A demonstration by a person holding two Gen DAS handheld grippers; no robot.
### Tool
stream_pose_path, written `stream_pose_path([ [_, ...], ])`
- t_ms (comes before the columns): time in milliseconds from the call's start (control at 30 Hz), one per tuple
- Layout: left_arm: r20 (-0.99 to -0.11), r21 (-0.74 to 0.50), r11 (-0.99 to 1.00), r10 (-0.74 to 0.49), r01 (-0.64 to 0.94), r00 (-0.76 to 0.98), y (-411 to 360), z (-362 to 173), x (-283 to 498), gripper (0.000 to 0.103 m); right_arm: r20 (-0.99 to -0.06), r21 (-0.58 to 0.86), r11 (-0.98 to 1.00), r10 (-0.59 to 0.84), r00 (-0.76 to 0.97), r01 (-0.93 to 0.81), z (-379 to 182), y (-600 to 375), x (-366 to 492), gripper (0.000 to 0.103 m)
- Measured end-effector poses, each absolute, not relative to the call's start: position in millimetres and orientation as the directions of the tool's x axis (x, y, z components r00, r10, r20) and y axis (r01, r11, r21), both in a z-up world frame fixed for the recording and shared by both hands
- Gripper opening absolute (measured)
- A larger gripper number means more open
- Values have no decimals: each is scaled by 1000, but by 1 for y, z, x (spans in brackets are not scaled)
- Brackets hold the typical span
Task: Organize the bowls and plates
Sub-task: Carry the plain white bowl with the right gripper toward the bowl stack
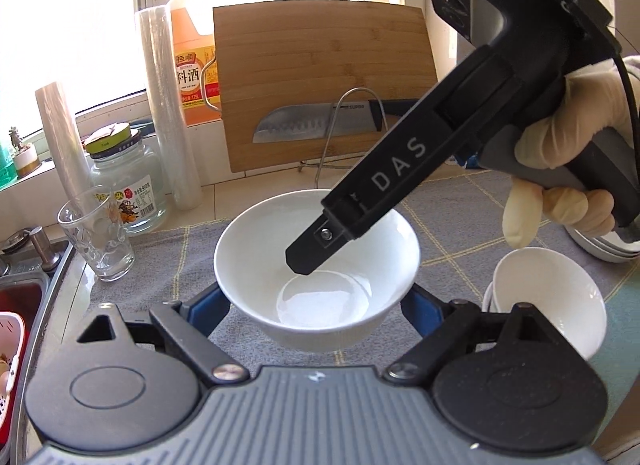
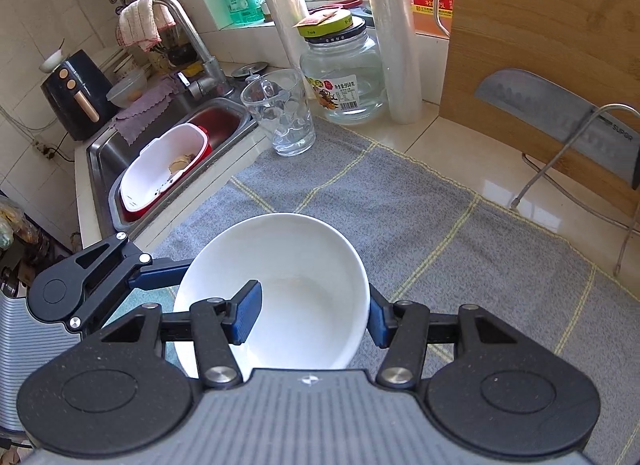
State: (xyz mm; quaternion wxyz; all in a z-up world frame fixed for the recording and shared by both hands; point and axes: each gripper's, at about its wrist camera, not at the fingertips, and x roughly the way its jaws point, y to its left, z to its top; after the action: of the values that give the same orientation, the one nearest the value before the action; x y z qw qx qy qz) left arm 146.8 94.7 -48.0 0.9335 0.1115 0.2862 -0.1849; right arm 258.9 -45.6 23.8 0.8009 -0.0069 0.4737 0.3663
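my bowl [image 1: 316,265] is plain white, as are the stacked bowls [image 1: 548,297] – the cloth [image 2: 400,201] under them is grey with thin yellow checks. my gripper pads [image 2: 246,317] are blue on black arms. the cutting board [image 1: 320,77] is pale wood – the bottle [image 1: 192,53] is orange, and the glove [image 1: 576,105] is cream.

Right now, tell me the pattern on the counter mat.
Grey mat with thin yellow grid lines; clearest in the right wrist view.
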Motion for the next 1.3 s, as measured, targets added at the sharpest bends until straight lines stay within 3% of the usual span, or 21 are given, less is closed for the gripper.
stream_pose_path([
  [500,-557,69,873,-368,483,745,61,-36,104,91,-752,320,767,563,343,-556,41,-102,206,60],
  [1300,-614,27,784,-476,620,630,0,-59,81,91,-776,328,843,497,387,-426,22,-175,156,60],
])
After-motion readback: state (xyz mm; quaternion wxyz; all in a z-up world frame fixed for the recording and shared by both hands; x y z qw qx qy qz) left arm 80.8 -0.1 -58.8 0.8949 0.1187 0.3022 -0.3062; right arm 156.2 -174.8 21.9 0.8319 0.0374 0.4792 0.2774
